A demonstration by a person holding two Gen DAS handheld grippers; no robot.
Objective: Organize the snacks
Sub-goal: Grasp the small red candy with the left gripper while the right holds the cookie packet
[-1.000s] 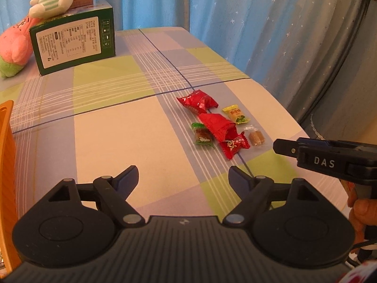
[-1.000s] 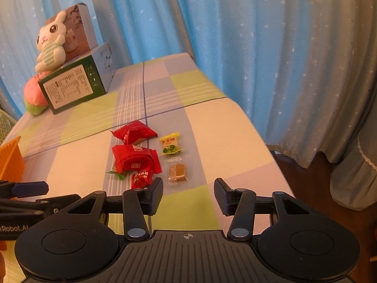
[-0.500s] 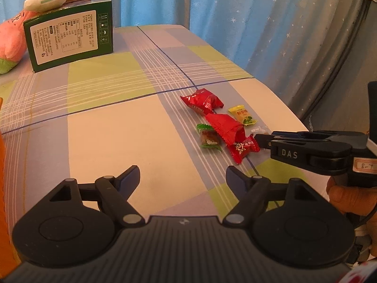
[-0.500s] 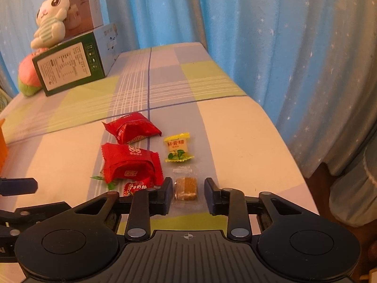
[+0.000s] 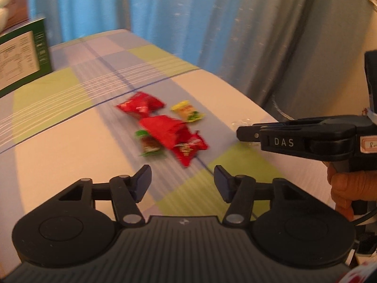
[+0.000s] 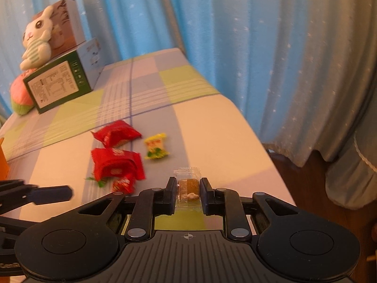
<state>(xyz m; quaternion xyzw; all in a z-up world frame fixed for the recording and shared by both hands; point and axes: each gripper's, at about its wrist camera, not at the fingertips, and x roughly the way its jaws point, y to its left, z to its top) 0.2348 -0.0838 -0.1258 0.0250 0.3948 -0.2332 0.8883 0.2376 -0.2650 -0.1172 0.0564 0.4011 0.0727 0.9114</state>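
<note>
My right gripper [image 6: 188, 189] is shut on a brown candy in a clear wrapper [image 6: 187, 185], at the near right of the snack pile. To its left lie two red packets [image 6: 116, 134] [image 6: 115, 164], a small red candy [image 6: 123, 184], a green-wrapped candy [image 6: 100, 182] and a yellow candy [image 6: 155, 149]. In the left wrist view my left gripper [image 5: 182, 180] is open and empty, just in front of the red packets [image 5: 165, 132]. The right gripper [image 5: 249, 134] shows there from the side, with the clear wrapper [image 5: 240, 123] poking out.
A green box [image 6: 59, 82] with a plush rabbit [image 6: 36, 40] on it and a pink plush [image 6: 20, 96] stand at the far left of the checked tablecloth [image 6: 212, 118]. An orange basket edge [image 6: 3, 160] is at the left. Blue curtains hang behind and right, past the table edge.
My right gripper moved forward onto the brown candy and closed on it. My left gripper moved closer to the snack pile and stayed open.
</note>
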